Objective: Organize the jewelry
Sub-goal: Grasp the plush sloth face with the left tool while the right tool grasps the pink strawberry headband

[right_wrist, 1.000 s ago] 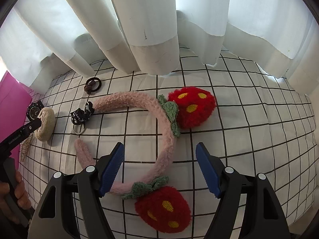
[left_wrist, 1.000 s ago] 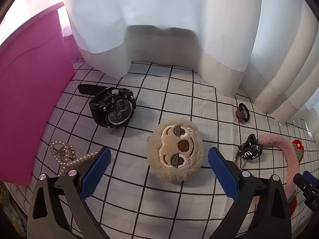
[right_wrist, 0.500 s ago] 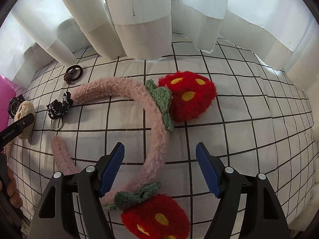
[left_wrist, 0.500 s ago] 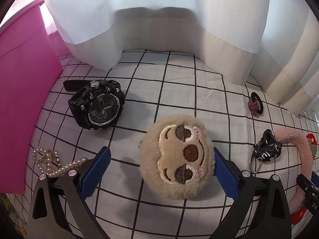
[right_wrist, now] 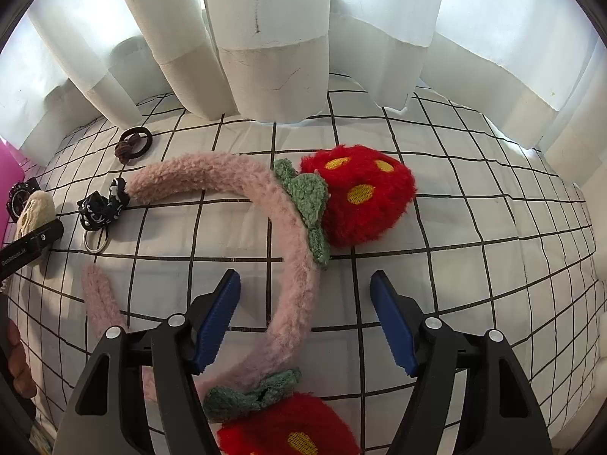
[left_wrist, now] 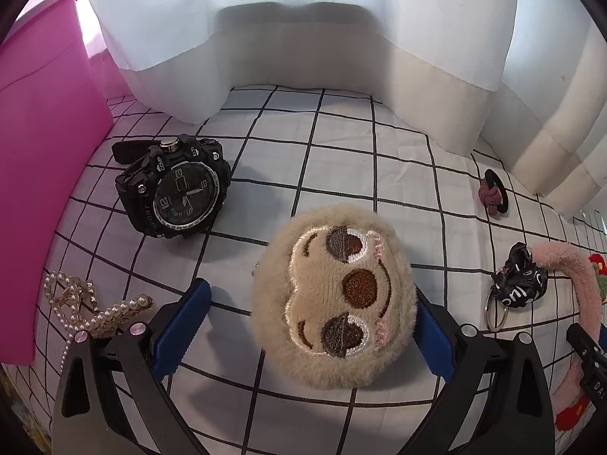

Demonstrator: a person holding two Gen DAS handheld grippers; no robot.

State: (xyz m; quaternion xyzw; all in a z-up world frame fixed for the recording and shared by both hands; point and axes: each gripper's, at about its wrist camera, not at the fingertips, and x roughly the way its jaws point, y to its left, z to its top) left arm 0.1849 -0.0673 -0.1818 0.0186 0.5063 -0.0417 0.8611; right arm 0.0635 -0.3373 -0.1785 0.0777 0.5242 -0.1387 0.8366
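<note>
- Two claws show, each spread wide over a desk covered in a white cloth with a black grid.
- The left claw is released: its blue pads stand on either side of a tan plush sloth face. The pad at 3 o'clock sits right against the fur, though contact cannot be confirmed; the pad at 9 o'clock stands just apart from it.
- From the plush, a black sport watch lies at 10 o'clock, face up, near a pink box wall.
- A pearl hair clip lies at 9 o'clock of the left claw, partly behind its frame.
- A dark hair tie with a mauve knot lies at 2 o'clock of the plush, and a black ribbon keyring at 3 o'clock.
- The right claw is also released and grips nothing. The band of a pink fuzzy headband runs between its pads, nearer the pad at 9 o'clock; whether it touches is unclear.
- One red strawberry pompom on the headband sits at 12 o'clock of the right claw; the other lies at 6 o'clock, under the frame.
- White curtains hang along the far edge of the desk.
</note>
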